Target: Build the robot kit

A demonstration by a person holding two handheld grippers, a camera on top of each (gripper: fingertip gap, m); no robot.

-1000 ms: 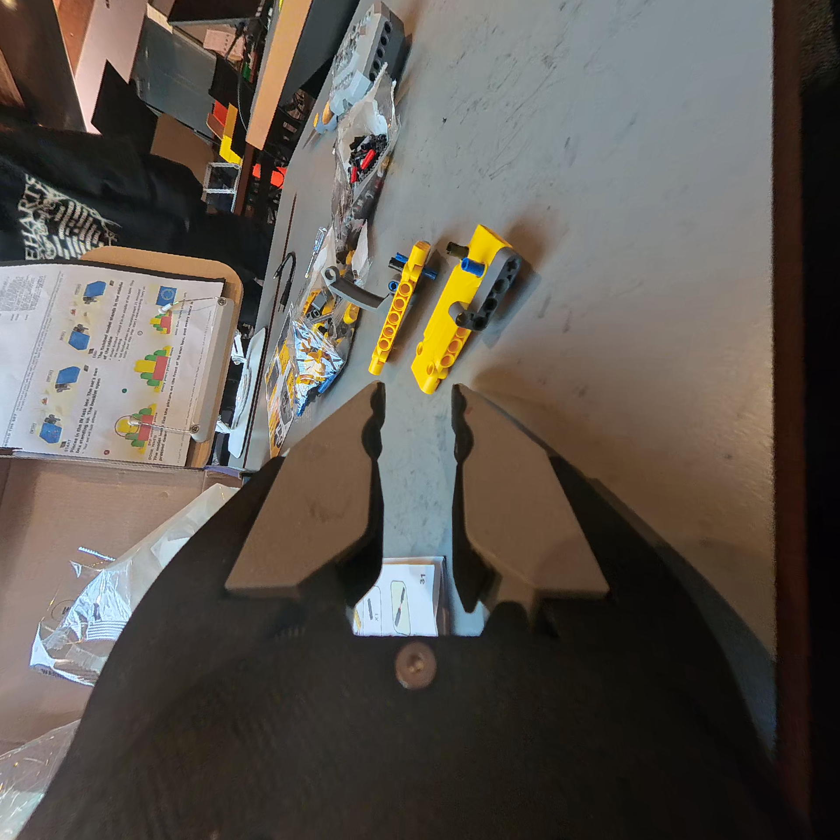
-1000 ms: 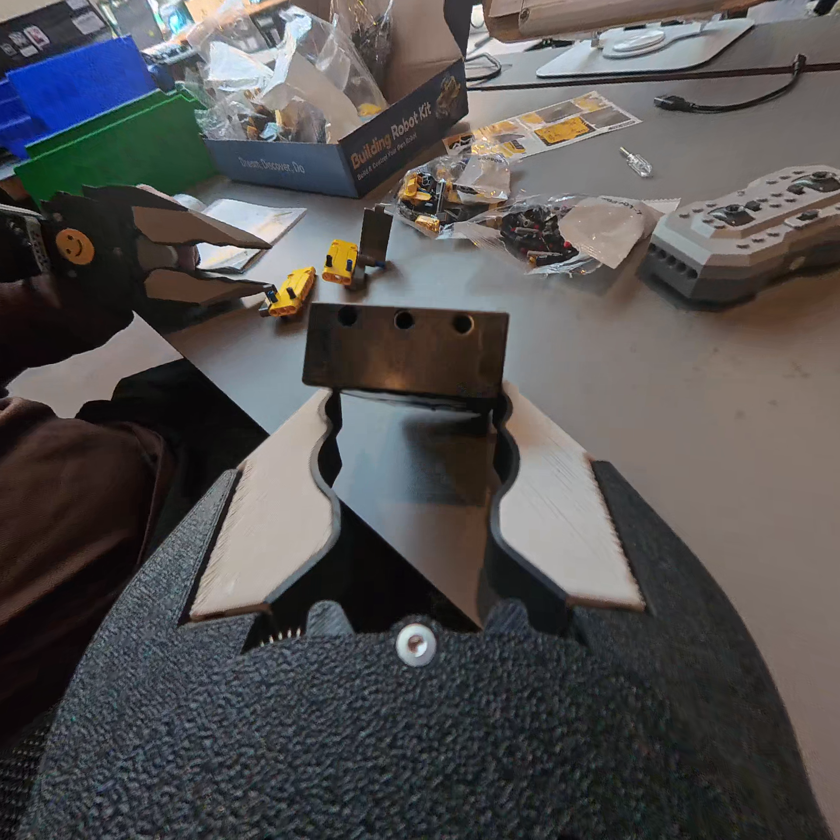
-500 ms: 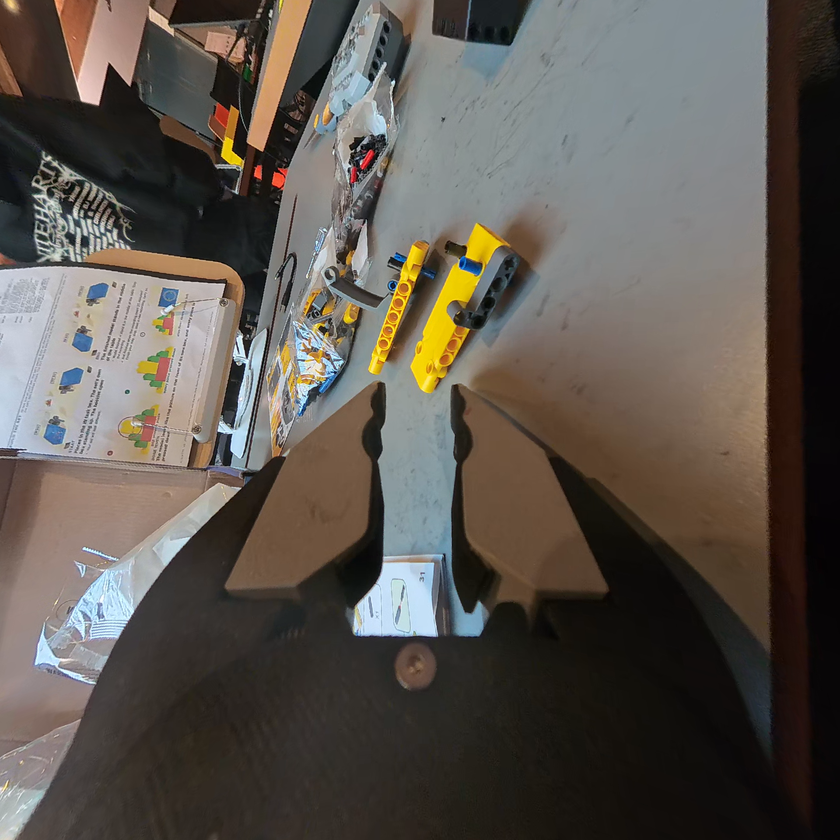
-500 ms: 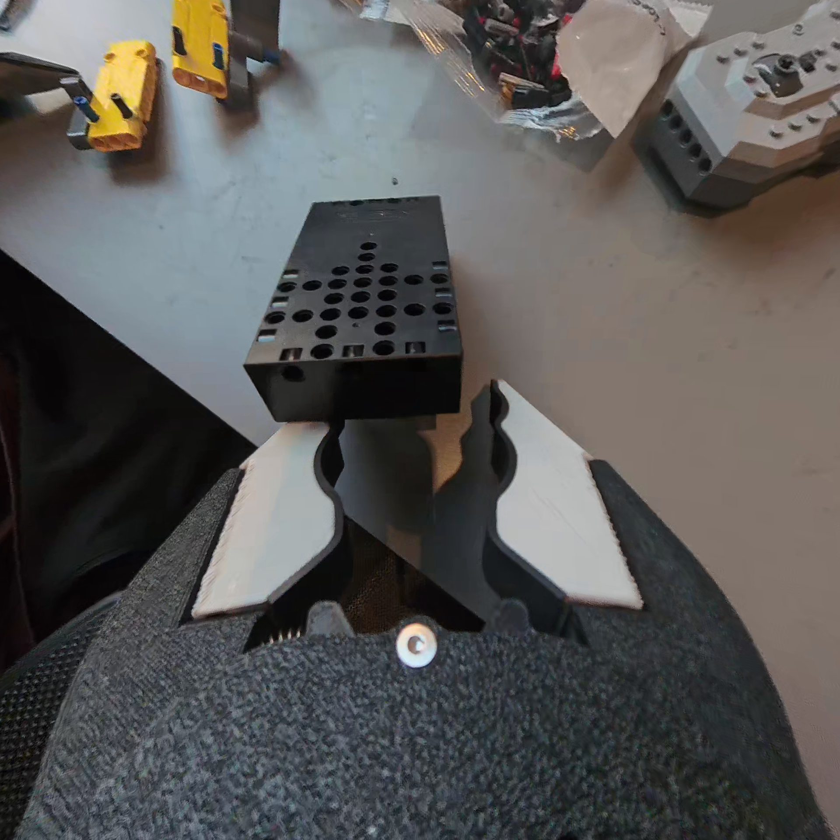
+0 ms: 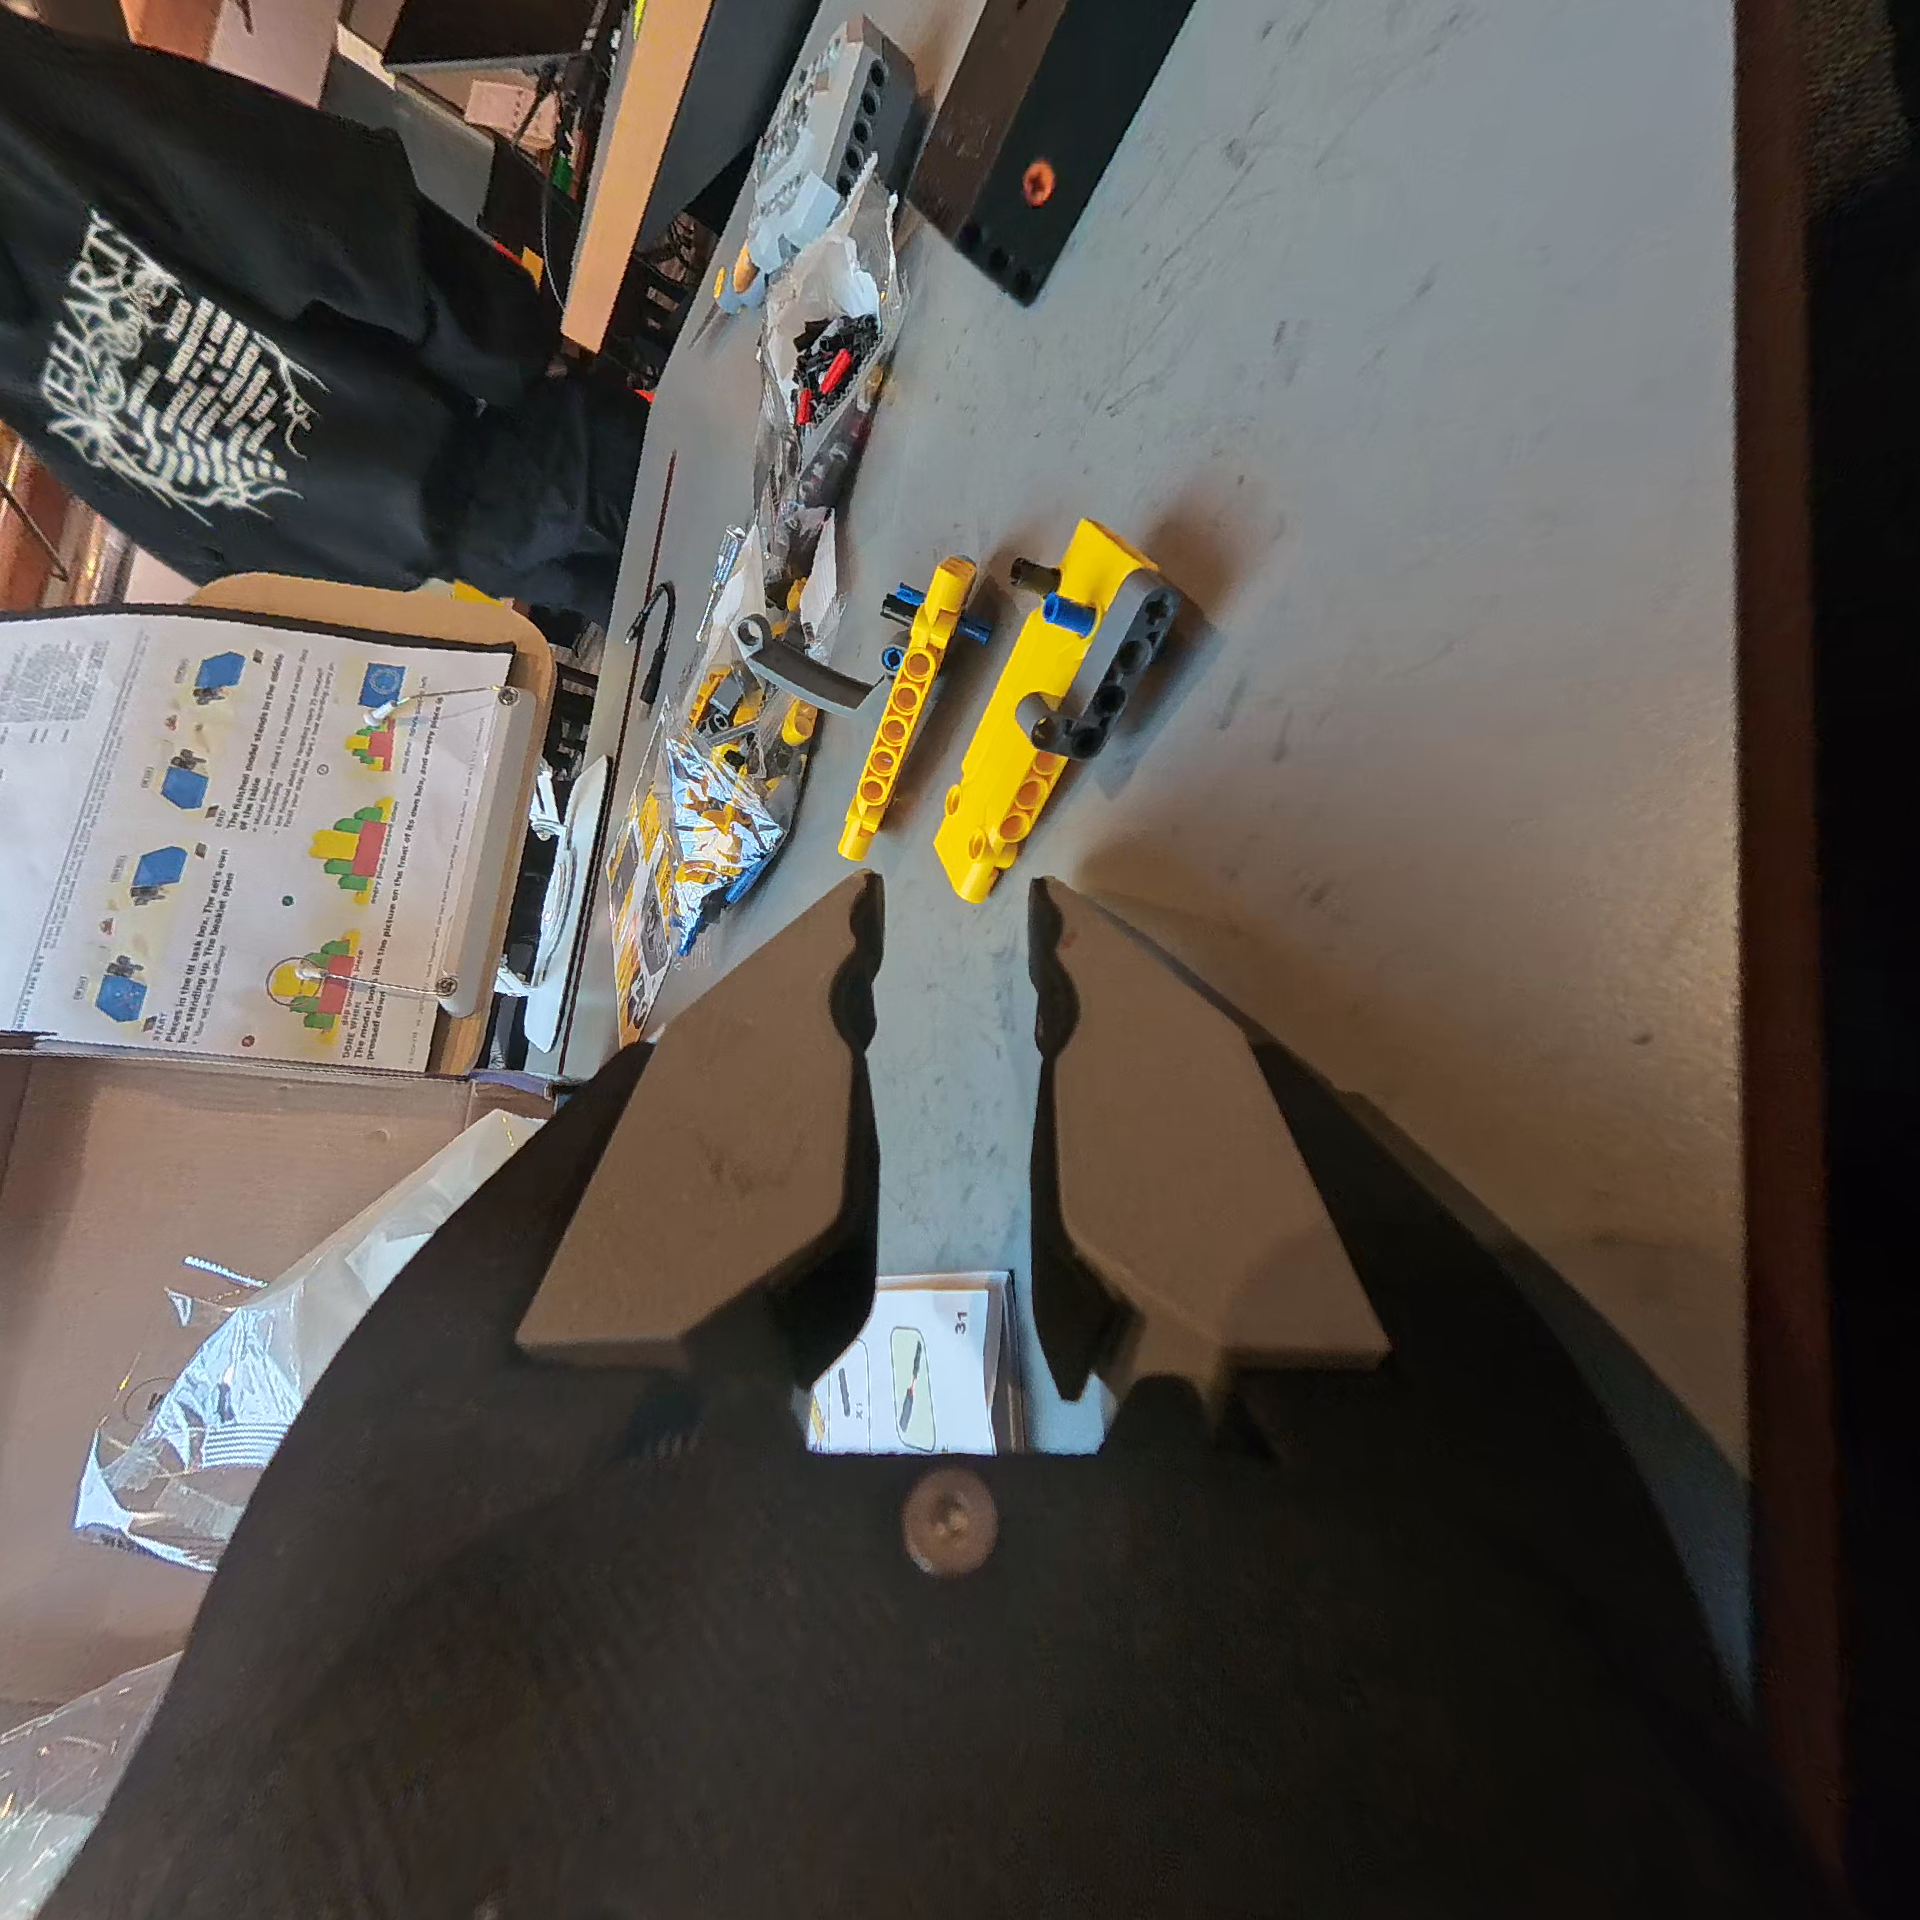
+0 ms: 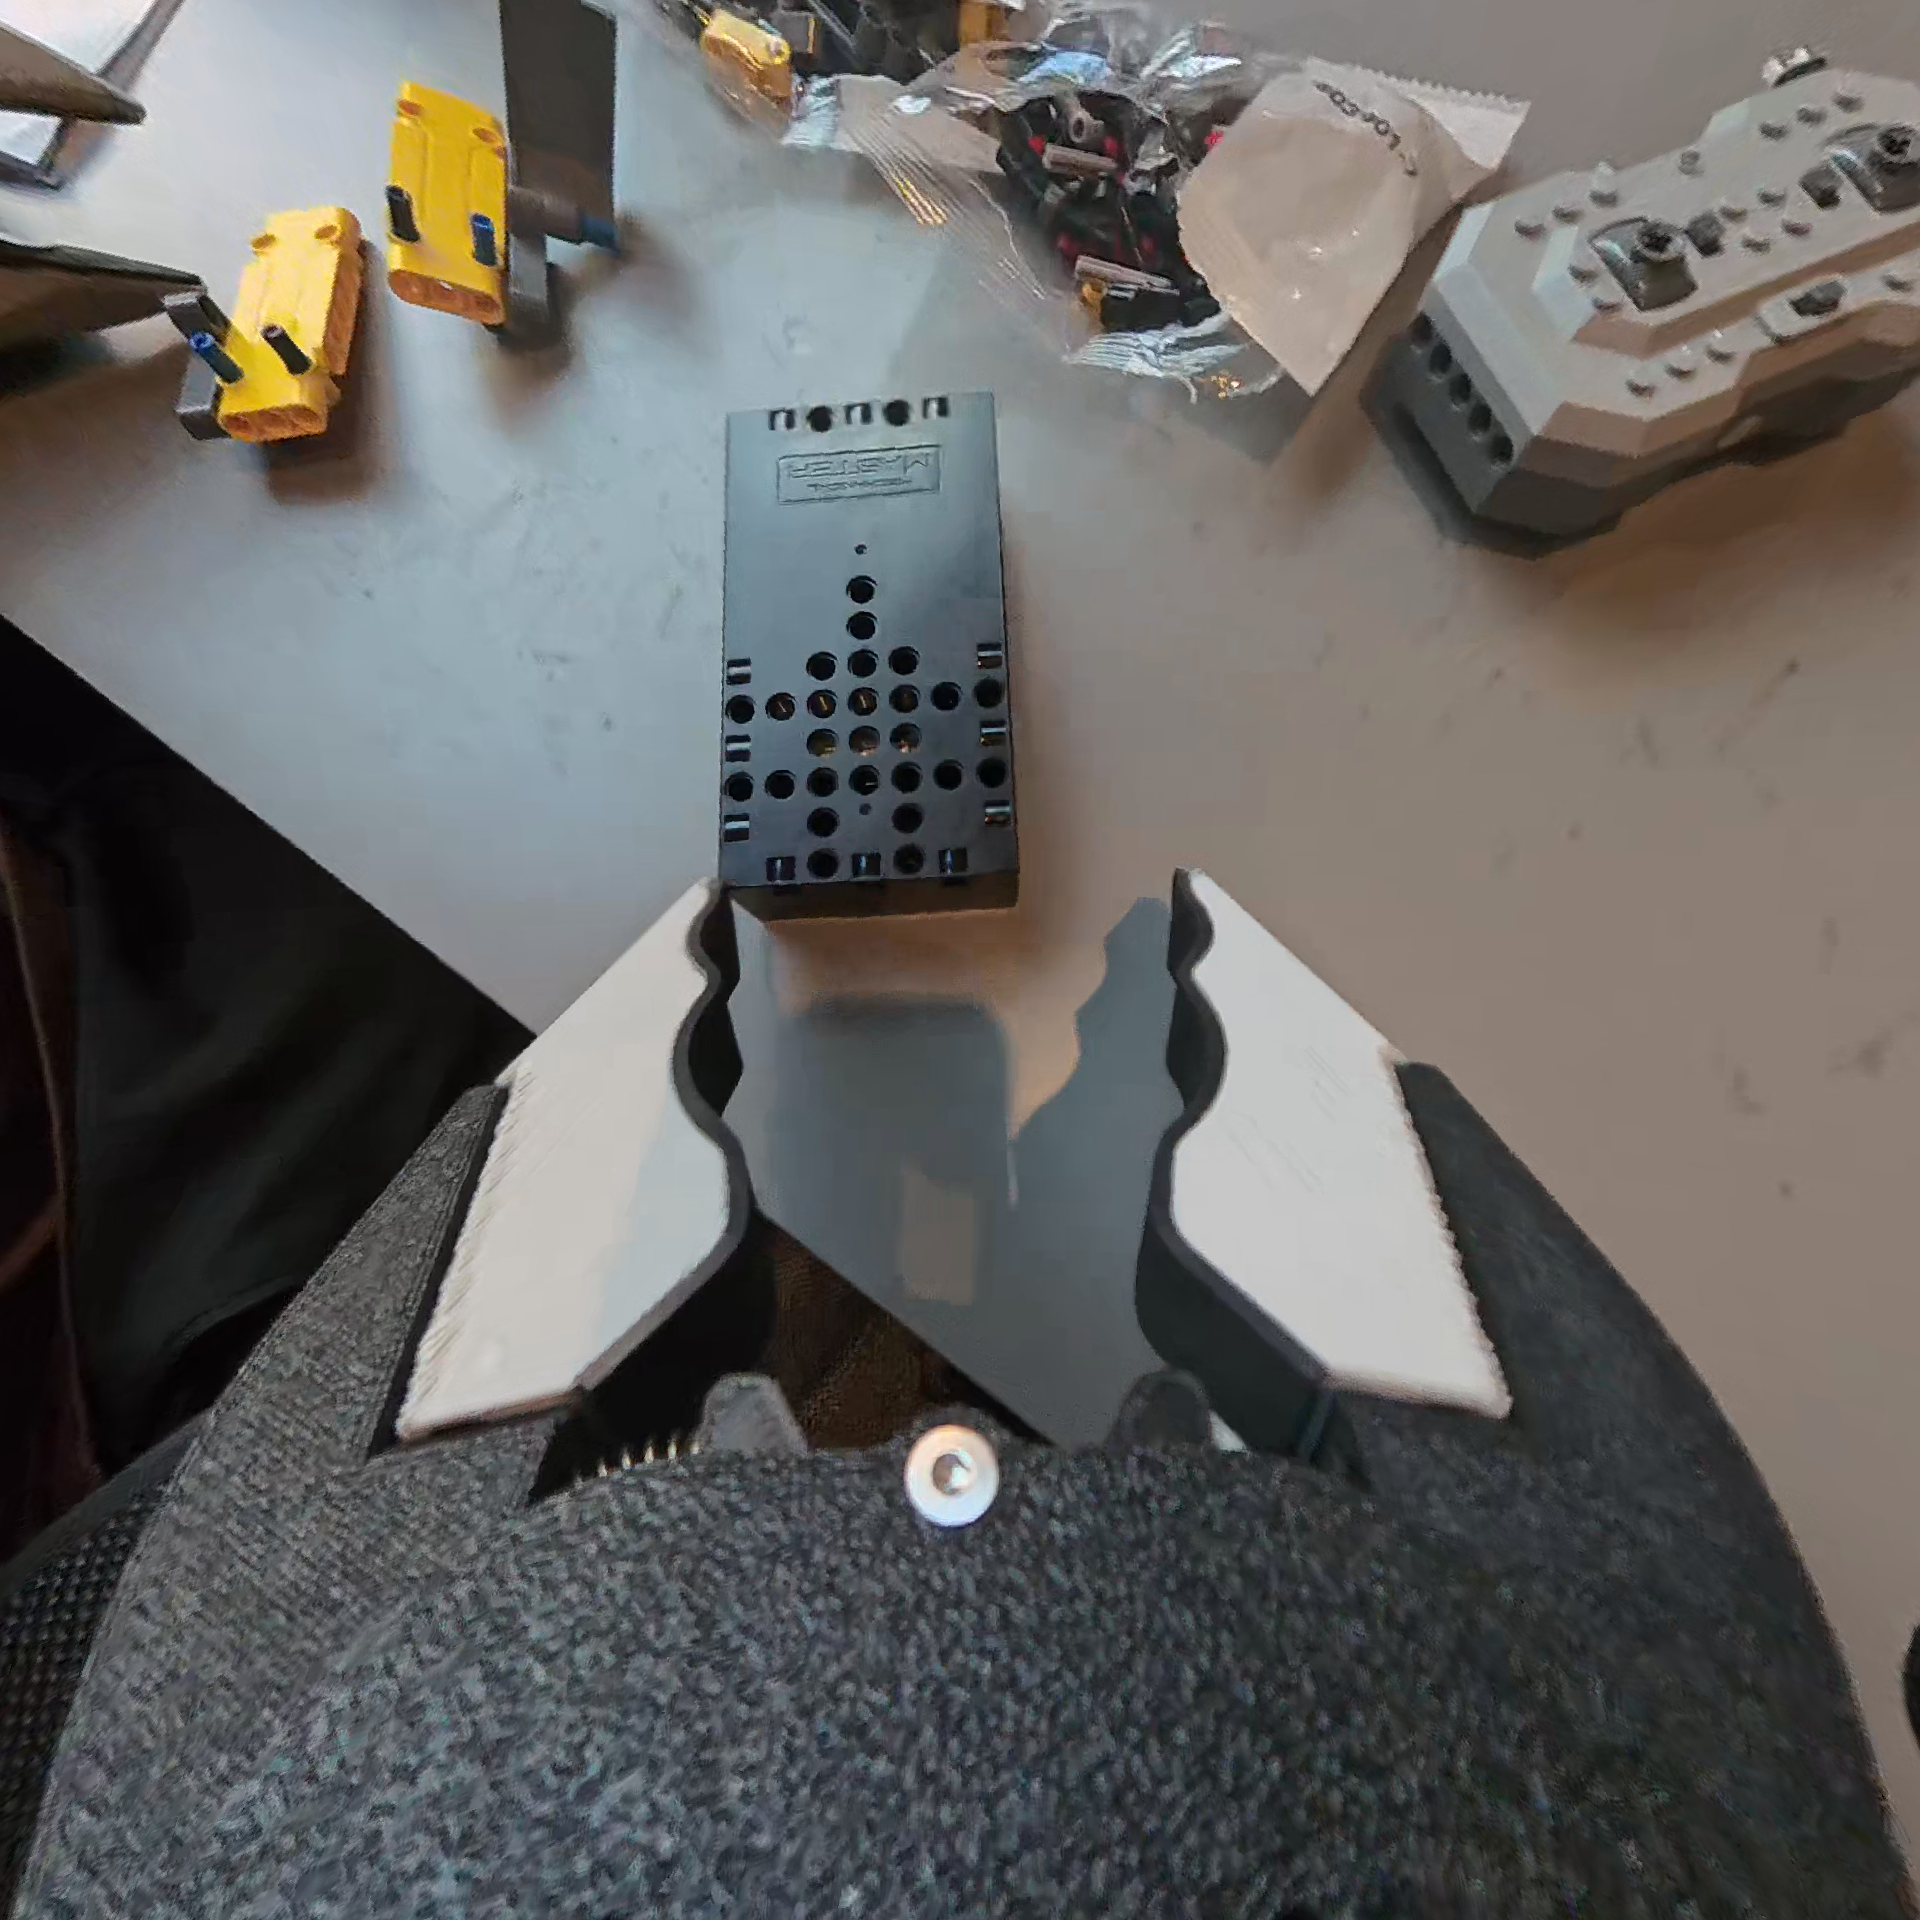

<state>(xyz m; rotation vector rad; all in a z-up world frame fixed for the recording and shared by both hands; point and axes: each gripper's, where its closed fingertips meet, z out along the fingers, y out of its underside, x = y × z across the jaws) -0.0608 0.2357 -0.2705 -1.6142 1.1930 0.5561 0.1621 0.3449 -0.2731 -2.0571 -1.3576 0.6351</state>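
My right gripper (image 6: 948,883) is open and empty, its jaws wide apart just behind a black perforated box (image 6: 862,665) that lies flat on the grey table (image 6: 1455,831). The box also shows far off in the left wrist view (image 5: 1023,135). My left gripper (image 5: 956,888) is slightly open and empty, low over the table. Just ahead of it lie a narrow yellow beam (image 5: 909,707) and a wide yellow block with a grey beam pinned on it (image 5: 1039,727). Both yellow pieces show at the upper left of the right wrist view (image 6: 296,332), beside the left gripper's fingers (image 6: 83,286).
A grey hub brick (image 6: 1662,281) and plastic bags of small parts (image 6: 1091,187) lie beyond the box. In the left wrist view, a cardboard box with bags (image 5: 156,1195), an instruction sheet (image 5: 239,831), a booklet (image 5: 914,1371) and a person in black (image 5: 208,364). The table's edge (image 5: 1766,935) runs along the right. Some 25 cm of space lies between my two pairs of fingers. It is some 15 cm from my right tips to the grey hub brick (image 6: 1662,281).
My right gripper set the black box down flat on the table, let go, opened wider and drew back. My left gripper has hardly moved.
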